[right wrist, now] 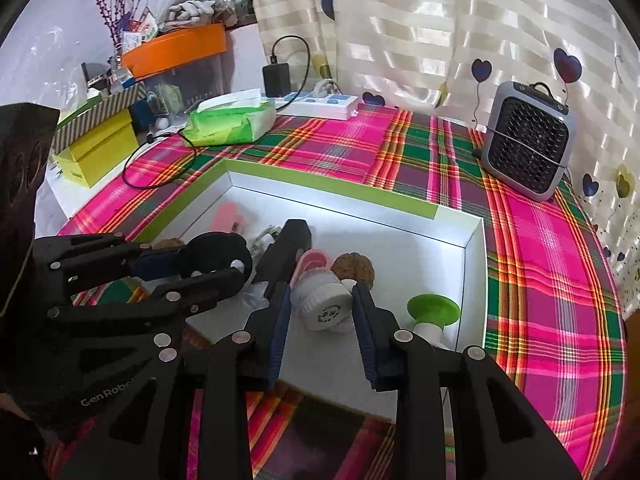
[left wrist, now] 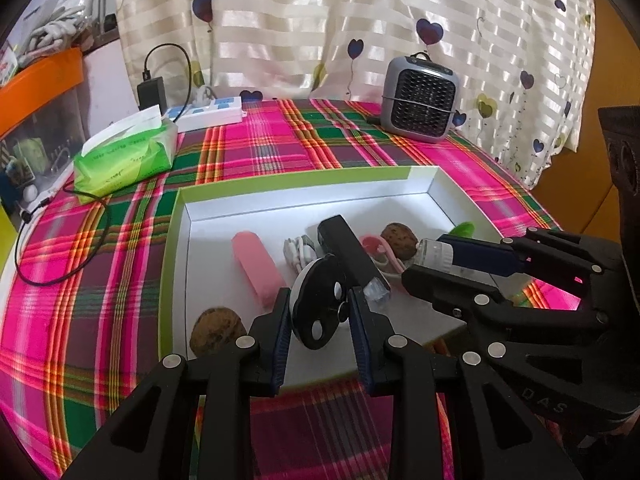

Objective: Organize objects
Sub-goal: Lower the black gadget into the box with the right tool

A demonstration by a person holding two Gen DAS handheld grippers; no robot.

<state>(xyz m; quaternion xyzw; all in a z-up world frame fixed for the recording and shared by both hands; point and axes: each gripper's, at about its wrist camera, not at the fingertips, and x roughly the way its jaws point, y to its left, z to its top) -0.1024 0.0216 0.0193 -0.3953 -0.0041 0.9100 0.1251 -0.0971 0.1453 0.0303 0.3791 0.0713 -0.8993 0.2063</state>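
A desk under a pink-and-green plaid cloth carries a shallow white cardboard box with a green rim. The left claw clamps a round black-and-white disc gadget above the box's near edge. Just to its right, the right claw grips a small white-capped bottle, cap toward the camera, above the box floor.

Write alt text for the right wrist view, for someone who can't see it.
The right gripper clamps a small white bottle above a shallow white box on a pink plaid tablecloth; the left gripper alongside holds a black round object.
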